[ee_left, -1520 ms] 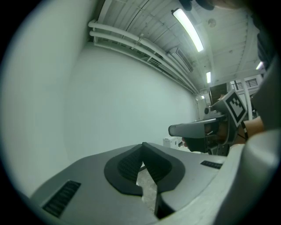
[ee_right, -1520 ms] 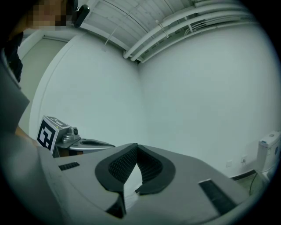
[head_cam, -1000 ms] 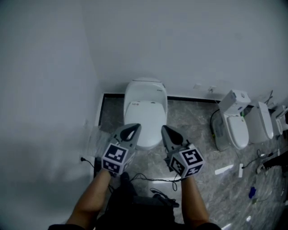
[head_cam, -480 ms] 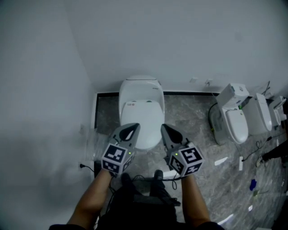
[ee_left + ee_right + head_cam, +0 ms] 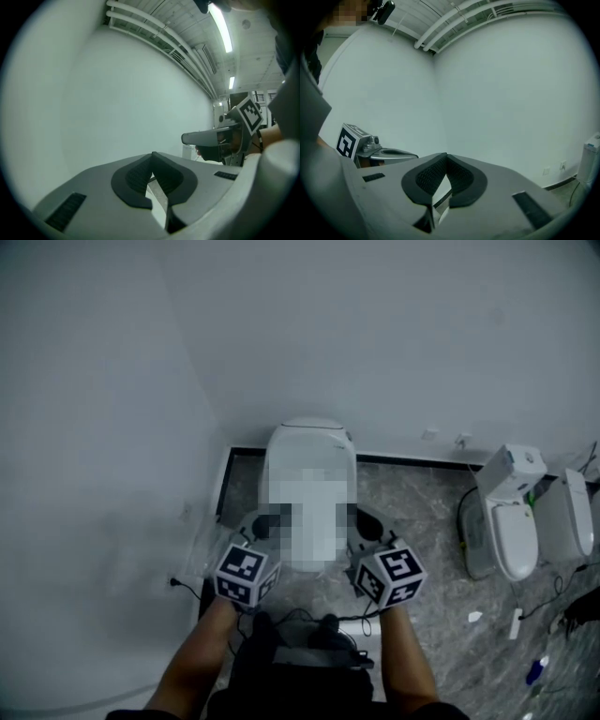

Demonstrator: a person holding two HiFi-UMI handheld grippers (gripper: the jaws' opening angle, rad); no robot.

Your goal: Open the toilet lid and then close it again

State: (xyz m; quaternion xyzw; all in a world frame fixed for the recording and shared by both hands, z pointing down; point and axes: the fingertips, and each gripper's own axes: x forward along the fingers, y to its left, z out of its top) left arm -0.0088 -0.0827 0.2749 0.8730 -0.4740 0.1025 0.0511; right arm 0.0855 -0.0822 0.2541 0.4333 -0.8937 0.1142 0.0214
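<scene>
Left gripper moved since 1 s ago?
Yes, slightly: in the head view the left gripper has edged forward and outward. It is now beside the left edge of the toilet instead of overlapping its front rim.

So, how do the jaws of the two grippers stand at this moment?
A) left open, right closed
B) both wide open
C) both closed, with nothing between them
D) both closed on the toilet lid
C: in its own view, the left gripper has its jaws meeting at the tips with nothing between them, and the right gripper shows the same.
</scene>
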